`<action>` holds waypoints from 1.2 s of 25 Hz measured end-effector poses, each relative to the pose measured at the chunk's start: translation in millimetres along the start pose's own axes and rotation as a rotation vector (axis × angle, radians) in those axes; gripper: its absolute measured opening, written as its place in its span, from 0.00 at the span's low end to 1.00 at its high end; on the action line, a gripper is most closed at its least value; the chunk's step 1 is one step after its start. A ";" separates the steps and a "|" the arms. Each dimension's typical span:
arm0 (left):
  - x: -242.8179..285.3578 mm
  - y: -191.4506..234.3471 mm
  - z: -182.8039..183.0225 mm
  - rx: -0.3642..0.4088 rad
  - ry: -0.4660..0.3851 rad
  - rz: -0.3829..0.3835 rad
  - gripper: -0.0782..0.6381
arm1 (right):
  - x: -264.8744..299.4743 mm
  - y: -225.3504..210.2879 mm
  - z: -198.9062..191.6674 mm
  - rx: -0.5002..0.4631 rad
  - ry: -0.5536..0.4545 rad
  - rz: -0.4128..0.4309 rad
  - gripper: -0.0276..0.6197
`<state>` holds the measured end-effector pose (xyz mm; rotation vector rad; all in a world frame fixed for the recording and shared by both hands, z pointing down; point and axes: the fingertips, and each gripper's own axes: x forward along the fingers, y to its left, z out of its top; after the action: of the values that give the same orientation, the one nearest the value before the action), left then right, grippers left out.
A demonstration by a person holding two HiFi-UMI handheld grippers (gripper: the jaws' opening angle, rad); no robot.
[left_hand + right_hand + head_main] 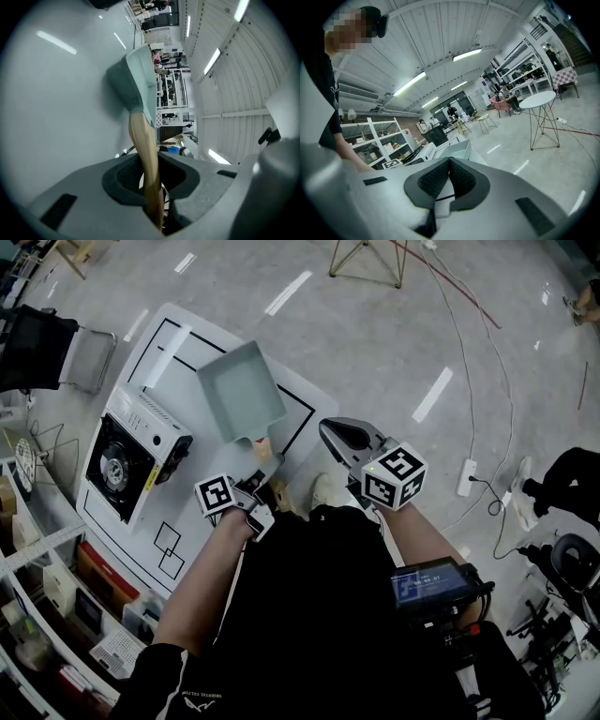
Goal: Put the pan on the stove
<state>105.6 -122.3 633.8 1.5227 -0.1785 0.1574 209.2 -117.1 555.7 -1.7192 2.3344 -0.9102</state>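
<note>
Gripping the pan's wooden handle, the left gripper's fingers hold it just right of the stove, handle toward the person; the right gripper, farther from the stove, is clenched empty.

This is a big open lab or workshop hall, not a home kitchen. The floor is glossy grey and mirrors the long strip lights fixed to a ribbed white ceiling. Metal shelves loaded with boxes and equipment line one side. Cables and a power strip lie loose on the floor. A low white desk bears black marked outlines and a camping stove. Farther off stand a round table and people.
</note>
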 end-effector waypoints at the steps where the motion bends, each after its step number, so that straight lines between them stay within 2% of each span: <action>1: -1.7 -0.7 0.7 -0.009 -0.011 -0.010 0.23 | -0.4 0.5 -1.0 0.000 0.001 0.001 0.08; 18: -10.1 -14.8 -9.3 -0.014 -0.039 -0.083 0.23 | -6.7 11.0 -6.4 -0.016 0.006 0.033 0.08; 30: -23.7 -34.2 -21.9 0.016 -0.075 -0.128 0.23 | -18.3 28.9 -17.1 -0.037 0.016 0.064 0.08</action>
<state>90.2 -101.7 594.4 1.5521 -0.1389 -0.0005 184.4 -88.5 550.0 -1.6453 2.4160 -0.8790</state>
